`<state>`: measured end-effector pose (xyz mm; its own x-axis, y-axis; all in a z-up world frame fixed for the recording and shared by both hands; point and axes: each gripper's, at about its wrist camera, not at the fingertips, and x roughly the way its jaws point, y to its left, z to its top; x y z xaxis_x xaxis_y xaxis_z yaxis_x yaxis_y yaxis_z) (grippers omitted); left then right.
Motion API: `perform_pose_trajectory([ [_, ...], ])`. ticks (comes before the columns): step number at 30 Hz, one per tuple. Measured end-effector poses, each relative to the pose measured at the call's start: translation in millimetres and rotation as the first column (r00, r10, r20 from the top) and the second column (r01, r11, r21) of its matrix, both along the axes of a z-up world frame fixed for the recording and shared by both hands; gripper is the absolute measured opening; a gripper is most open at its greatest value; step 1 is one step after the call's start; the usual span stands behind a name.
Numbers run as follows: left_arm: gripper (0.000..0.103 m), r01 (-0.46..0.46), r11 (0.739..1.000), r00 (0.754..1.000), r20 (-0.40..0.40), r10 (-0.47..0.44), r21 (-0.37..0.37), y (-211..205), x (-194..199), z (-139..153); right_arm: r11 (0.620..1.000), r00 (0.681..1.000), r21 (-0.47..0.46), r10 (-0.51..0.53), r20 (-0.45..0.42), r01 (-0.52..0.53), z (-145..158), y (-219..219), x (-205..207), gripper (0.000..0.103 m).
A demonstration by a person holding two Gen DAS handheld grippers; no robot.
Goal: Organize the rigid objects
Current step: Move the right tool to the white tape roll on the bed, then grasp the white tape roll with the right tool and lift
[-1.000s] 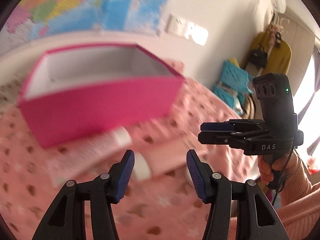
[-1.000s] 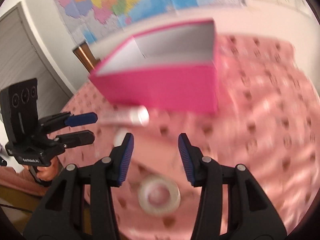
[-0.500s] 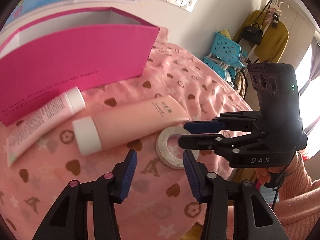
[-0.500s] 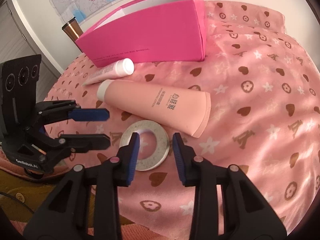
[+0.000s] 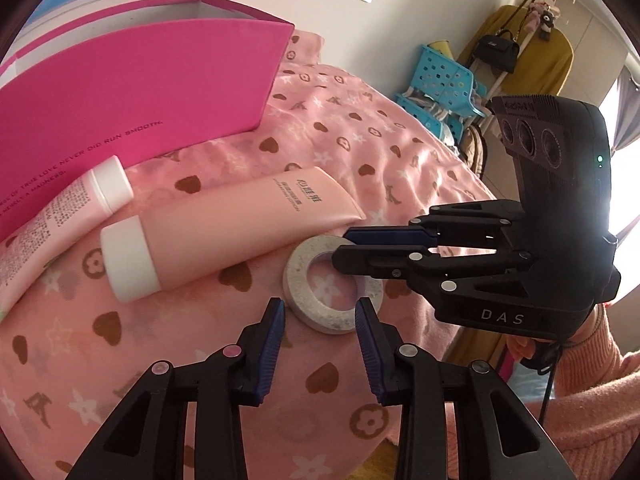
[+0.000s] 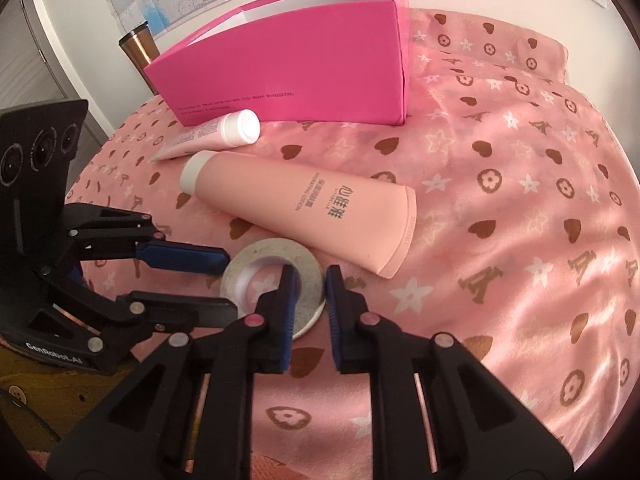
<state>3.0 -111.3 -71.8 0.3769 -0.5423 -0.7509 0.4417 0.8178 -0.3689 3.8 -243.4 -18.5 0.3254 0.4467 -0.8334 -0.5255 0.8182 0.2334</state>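
Now my right claw (image 6: 308, 276) has pinched the tape ring (image 6: 276, 256), I think, beside the big tube (image 6: 304, 216); my left claw (image 5: 320, 308) is closing, nothing inside yet.

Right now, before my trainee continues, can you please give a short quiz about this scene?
1. True or false: the pink box has a lid on it.
2. Which lies nearer the box, the small tube or the large tube?
3. The right gripper is placed: A) around the large tube; B) astride the wall of the tape ring, one finger in its hole; C) inside the box.
Key: 1 false, its top is open; 2 the small tube; 3 B.
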Motion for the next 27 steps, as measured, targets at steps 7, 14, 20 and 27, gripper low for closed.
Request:
perform_pose_trajectory([
  [7,0.036,-0.008,1.000,1.000,0.016,0.008,-0.029,6,-2,6,1.000,1.000,0.026,0.005,0.029,-0.006,14,2,-4,0.016],
  [14,0.036,-0.026,0.999,0.997,0.077,0.028,-0.029,14,-4,26,0.999,0.997,0.047,0.012,0.073,-0.015,31,8,-1,0.016],
  [20,0.036,-0.057,0.998,0.988,0.141,0.060,-0.021,22,1,46,0.998,0.990,0.048,0.036,0.138,-0.043,53,18,11,0.016],
  [27,0.036,-0.095,0.995,0.972,0.216,0.092,0.002,30,16,71,0.996,0.976,0.056,0.053,0.210,-0.066,74,28,30,0.016],
])
